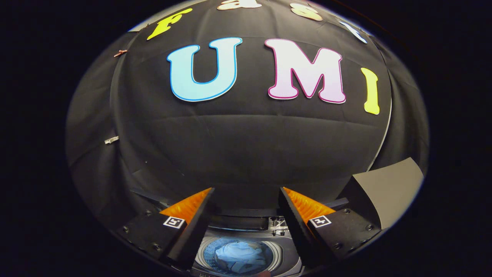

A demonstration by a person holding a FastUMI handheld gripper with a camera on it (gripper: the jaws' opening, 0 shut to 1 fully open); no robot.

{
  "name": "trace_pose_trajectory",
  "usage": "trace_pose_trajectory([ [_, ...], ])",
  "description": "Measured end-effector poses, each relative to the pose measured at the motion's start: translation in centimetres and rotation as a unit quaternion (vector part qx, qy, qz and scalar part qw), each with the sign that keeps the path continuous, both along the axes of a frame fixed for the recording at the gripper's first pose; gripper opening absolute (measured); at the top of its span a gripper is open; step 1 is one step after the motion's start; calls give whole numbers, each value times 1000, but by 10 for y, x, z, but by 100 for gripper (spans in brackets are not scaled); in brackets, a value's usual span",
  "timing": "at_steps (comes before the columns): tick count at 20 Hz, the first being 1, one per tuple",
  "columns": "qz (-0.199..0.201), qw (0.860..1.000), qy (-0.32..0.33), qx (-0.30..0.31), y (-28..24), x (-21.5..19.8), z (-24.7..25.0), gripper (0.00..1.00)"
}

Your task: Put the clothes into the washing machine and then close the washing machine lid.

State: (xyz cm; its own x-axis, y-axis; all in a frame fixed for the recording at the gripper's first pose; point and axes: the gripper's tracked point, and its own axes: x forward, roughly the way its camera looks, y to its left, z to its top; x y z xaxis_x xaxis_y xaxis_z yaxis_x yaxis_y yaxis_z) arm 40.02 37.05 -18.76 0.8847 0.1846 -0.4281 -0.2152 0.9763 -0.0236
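**Blue clothes seen in the open washing machine drum**

The hand-held gripper (246, 200) is seen from its own camera, its two fingers spread wide apart with nothing held between them. Below and between the fingers, the washing machine (286, 254) is viewed from above, its top opening uncovered. Inside it, the round drum (207, 254) is seen, with its perforated wall visible around the edge. The clothes (240, 257), a crumpled light blue bundle, are lying inside the drum, near its middle. The bundle is bunched rather than stretched out, so no clear long axis or pointing direction can be told. A raised grey panel (388, 184), possibly the machine's lid, is seen tilted upward just beyond the right-hand finger; what it is cannot be told for certain. Beyond the fingers, the booth's black cloth wall (246, 146) is seen, creased in horizontal folds.
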Motion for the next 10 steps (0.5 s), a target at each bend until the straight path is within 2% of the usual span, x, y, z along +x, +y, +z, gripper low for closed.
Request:
trace_pose_trajectory([
  [10,8,1000,-10,8,-3,-31,-3,100],
])
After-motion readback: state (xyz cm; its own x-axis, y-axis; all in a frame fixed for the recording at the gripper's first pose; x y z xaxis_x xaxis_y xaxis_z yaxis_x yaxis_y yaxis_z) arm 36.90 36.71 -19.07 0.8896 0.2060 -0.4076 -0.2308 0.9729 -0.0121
